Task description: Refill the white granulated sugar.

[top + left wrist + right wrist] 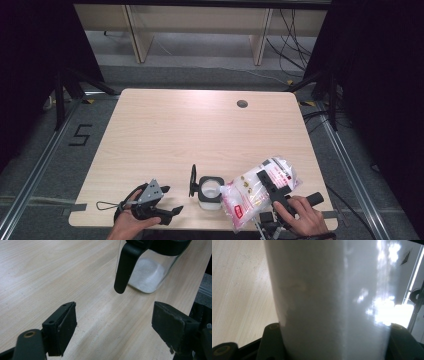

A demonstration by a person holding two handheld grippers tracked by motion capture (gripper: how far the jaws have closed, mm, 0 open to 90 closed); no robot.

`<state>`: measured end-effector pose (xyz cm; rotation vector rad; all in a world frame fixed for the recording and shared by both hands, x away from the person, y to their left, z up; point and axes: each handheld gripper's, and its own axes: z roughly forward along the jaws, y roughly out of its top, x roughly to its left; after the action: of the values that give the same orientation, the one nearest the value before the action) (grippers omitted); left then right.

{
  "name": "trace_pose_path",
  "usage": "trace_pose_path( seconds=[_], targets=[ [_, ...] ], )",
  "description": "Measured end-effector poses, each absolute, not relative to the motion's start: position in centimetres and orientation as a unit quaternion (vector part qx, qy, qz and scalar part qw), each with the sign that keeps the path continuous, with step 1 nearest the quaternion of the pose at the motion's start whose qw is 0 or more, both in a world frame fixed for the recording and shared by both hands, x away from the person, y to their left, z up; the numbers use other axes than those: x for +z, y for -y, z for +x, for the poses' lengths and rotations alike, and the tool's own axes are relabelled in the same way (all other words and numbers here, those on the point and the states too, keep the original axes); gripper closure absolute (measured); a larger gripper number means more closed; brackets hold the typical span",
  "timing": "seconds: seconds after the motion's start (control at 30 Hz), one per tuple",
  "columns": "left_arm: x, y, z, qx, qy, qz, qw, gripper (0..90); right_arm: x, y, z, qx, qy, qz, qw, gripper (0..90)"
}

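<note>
The left gripper (167,209) rests at the counter's (200,125) near edge, jaws spread and empty; just right of it stands the glass jar (210,192), lid open; the right gripper (270,182) pinches the tilted bag (250,192) above the jar's mouth.

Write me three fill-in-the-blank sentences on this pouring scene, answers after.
1. The right hand-held gripper is shut on a ____ of white powder.
2. The bag tilts toward the open ____.
3. The left hand-held gripper has its jaws ____, with nothing between them.
Missing words: bag; jar; open
</note>
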<state>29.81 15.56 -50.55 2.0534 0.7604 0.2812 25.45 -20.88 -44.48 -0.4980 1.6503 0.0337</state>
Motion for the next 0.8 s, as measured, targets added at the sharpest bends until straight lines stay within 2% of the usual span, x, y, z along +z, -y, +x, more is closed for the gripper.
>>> trace_pose_path(
  seconds=[0.8],
  targets=[
    [-50.57,-15.65,29.74,0.116,-0.307,0.83,0.451,19.4,-44.24,20.5,25.3,0.015,-0.722,-0.231,0.652,46.2]
  ],
)
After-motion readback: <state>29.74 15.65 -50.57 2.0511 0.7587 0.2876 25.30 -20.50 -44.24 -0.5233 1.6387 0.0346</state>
